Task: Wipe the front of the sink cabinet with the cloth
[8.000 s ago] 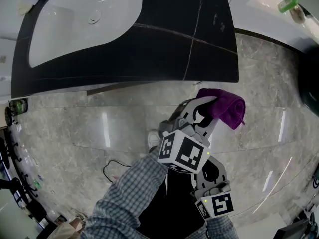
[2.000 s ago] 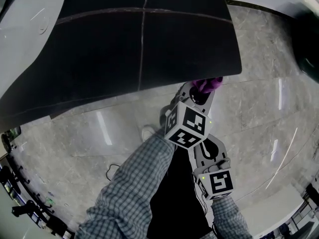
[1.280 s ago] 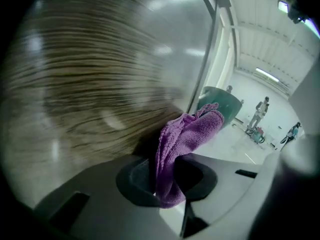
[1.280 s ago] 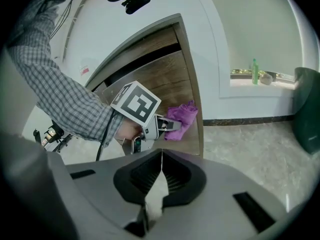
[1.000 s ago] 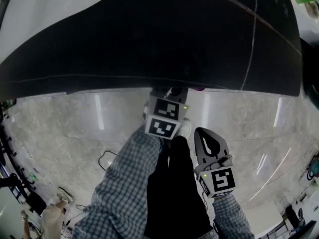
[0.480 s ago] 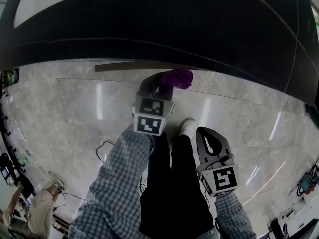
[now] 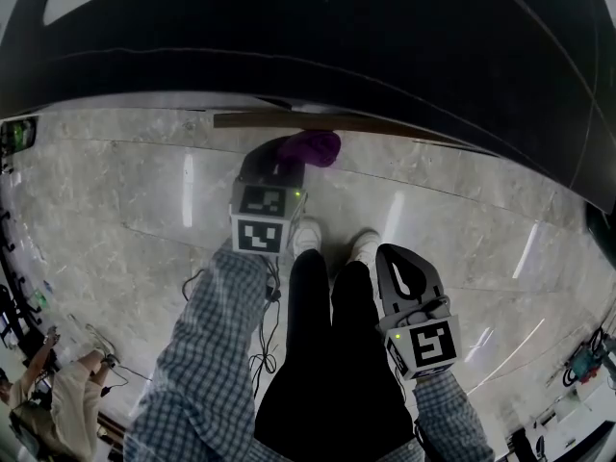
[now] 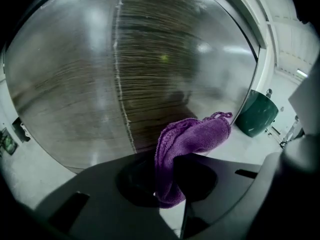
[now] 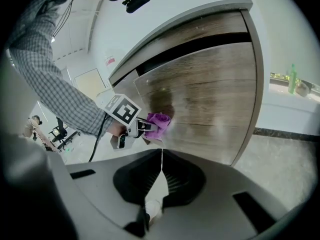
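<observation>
Overhead, in the head view, the dark countertop (image 7: 318, 37) overhangs and hides most of the sink cabinet, leaving only a brown strip (image 7: 289, 120) at its foot. The left gripper (image 7: 287, 165) reaches low toward that strip with the purple cloth (image 7: 310, 148) at its tip. The right gripper (image 7: 400, 260) hangs back beside the person's black trousers (image 7: 327, 354), above two white shoes (image 7: 306, 234). A cable (image 7: 265, 349) trails over the marble floor (image 7: 115, 191), and another person (image 7: 48, 402) crouches at lower left

In the left gripper view, the left gripper (image 8: 172, 156) has its jaws pinched on the cloth (image 8: 187, 141), which bunches up toward the wood-grain cabinet front (image 8: 165, 69), just right of a vertical seam (image 8: 120, 59). A green bin (image 8: 257, 115) stands well off to the right

In the right gripper view, the right gripper (image 9: 161, 159) has its jaws pressed together with nothing between. Beyond them the cloth (image 9: 159, 120) sits against the cabinet front (image 9: 210, 94), held out from a checked sleeve (image 9: 50, 69). A green bottle (image 9: 292, 79) stands on a ledge at far right
</observation>
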Tool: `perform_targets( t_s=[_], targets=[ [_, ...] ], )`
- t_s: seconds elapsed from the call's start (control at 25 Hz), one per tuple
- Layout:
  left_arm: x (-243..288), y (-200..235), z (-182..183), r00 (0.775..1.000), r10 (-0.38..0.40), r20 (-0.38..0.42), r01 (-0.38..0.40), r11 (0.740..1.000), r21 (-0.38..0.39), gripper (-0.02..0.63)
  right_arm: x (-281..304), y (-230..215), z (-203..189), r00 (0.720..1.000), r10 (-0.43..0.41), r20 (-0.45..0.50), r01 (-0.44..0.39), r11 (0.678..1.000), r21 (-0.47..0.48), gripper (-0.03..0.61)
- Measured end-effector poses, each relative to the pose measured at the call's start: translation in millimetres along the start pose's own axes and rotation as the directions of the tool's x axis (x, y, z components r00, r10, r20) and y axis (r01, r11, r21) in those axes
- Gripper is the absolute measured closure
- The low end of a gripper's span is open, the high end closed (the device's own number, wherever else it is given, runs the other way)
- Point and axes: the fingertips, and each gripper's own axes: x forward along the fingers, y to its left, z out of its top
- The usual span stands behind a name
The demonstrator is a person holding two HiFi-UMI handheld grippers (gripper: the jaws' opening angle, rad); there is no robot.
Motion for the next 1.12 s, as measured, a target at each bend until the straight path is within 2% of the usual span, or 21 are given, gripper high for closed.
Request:
perform_targets(
  t_s=[0.2,0.76,1.12],
  targets=[
    [-9.6,27.6,-5.8,0.999,0.047,0.001,-0.047,0.998,-0.033,0.545,6.2,8.3,5.2,1.000,0.002,0.010,-0.002,1.000,0.025,0.560],
    [-53.0,82.6,-11.3,0.988,0.154,0.028,-0.148,0.980,-0.134,0.545,4.1,32.4,23.0,1.000,0.027,0.005,-0.027,0.998,-0.048,0.560],
    [-128.5,71.7,7.0,0.989,0.143,0.028,-0.141,0.986,-0.085,0.545,-31.4,46.7,57.0,0.999,0.018,0.026,-0.017,0.998,-0.058,0.560]
  ],
)
